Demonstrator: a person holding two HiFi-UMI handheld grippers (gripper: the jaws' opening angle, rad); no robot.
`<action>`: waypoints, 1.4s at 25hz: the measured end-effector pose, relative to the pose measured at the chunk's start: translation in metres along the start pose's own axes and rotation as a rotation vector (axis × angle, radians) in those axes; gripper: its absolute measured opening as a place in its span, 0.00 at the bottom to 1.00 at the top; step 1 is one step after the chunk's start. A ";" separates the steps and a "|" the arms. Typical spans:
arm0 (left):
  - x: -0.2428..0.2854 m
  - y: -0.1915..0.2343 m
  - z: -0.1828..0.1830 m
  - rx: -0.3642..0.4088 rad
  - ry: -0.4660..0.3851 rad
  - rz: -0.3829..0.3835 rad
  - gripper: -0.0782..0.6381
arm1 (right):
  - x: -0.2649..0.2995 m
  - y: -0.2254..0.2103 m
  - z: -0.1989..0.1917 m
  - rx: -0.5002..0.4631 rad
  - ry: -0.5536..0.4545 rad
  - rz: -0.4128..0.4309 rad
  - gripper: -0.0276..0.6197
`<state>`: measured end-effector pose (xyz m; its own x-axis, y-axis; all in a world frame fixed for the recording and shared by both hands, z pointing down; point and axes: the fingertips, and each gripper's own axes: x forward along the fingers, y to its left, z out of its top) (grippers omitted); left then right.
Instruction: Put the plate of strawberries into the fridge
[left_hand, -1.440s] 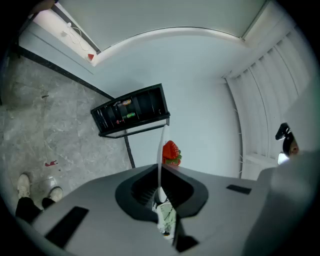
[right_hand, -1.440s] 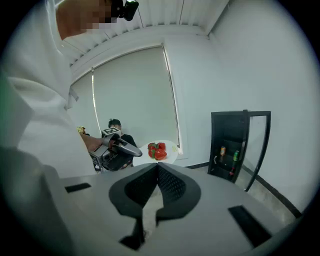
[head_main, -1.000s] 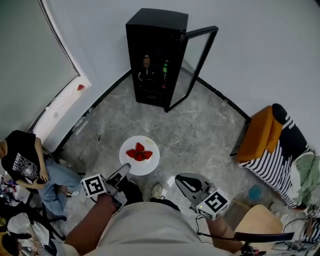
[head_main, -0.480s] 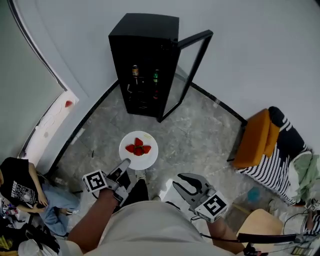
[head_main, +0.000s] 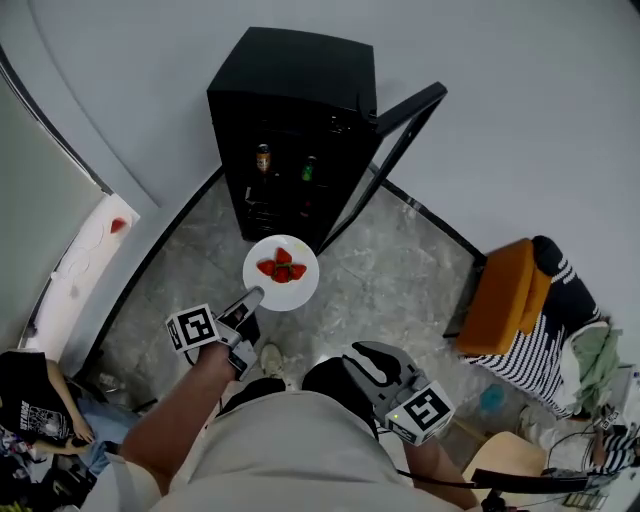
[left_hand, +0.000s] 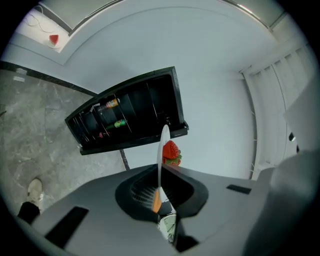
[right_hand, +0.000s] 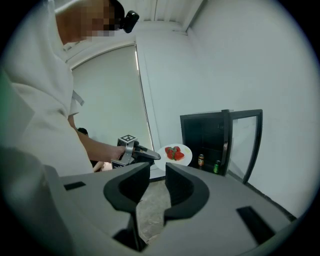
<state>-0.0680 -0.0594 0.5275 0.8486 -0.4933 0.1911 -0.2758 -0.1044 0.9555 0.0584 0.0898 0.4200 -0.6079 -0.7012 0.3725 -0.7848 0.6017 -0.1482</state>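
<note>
Plate now nearer the fridge, held level just before its open front, left gripper clamped on the near rim. Left gripper view: plate edge-on. Head view: strawberries on top. Fridge holds two bottles. Right gripper jaws apart, empty.

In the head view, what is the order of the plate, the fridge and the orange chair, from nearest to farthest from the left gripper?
1. The plate: clamped at its edge by the left gripper.
2. The fridge: ahead, door open.
3. The orange chair: far right.
</note>
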 end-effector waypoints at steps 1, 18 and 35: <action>0.009 0.006 0.010 -0.007 -0.005 0.008 0.14 | 0.007 -0.006 0.004 0.006 0.002 0.001 0.21; 0.196 0.089 0.163 -0.101 -0.236 0.128 0.14 | 0.088 -0.202 0.057 -0.063 0.089 0.181 0.21; 0.333 0.195 0.243 -0.160 -0.337 0.267 0.14 | 0.077 -0.328 0.044 -0.012 0.223 0.129 0.21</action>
<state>0.0515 -0.4537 0.7230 0.5557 -0.7409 0.3772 -0.3698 0.1861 0.9103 0.2638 -0.1782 0.4564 -0.6603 -0.5175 0.5443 -0.7002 0.6862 -0.1971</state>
